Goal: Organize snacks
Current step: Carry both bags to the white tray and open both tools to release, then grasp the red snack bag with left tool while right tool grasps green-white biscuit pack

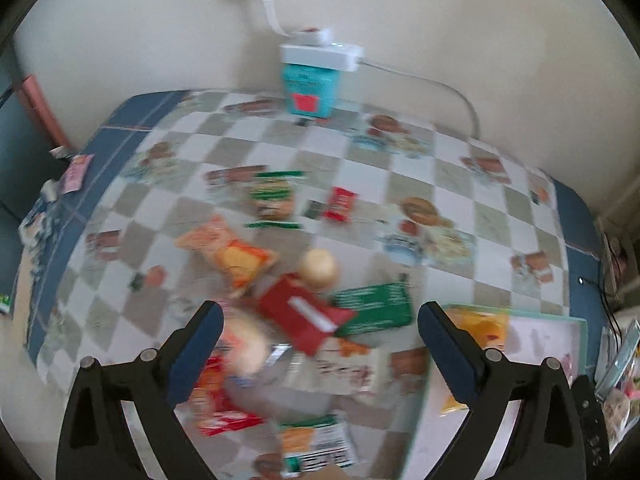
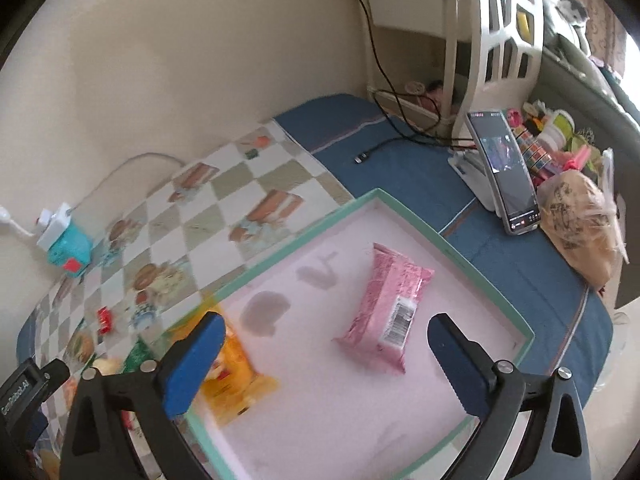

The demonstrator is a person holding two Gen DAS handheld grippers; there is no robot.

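Held the left gripper (image 1: 320, 312) splayed wide and empty, tilted down over the loose snack pile on the checked tablecloth (image 1: 400, 168). Found a red packet (image 1: 304, 316) straight ahead between the spread jaws, untouched, long axis slanting from upper left to lower right across that view. Saw a green packet (image 1: 376, 312) tucked against its right end, a pale round bun (image 1: 318, 266) just beyond, and an orange packet (image 1: 232, 252) to the left. Judged the left hand far nearer this heap, so the likelier one for the next pick.

Held the right gripper (image 2: 326, 320) equally wide, gripping nothing, above the mint-rimmed tray (image 2: 480, 276). Counted two snacks already lying inside: a pink packet (image 2: 388, 312), lengthwise away from the jaws, and a yellow-orange packet (image 2: 232, 376) at the tray's left edge.

Made out a barcode (image 2: 400, 318) on the pink wrapper, digits too small to read. Could read no brand on any wrapper through the blur. Spotted farther off a green-trimmed packet (image 1: 274, 200), a small red sweet (image 1: 340, 204), and a teal box (image 1: 308, 88) against the wall.
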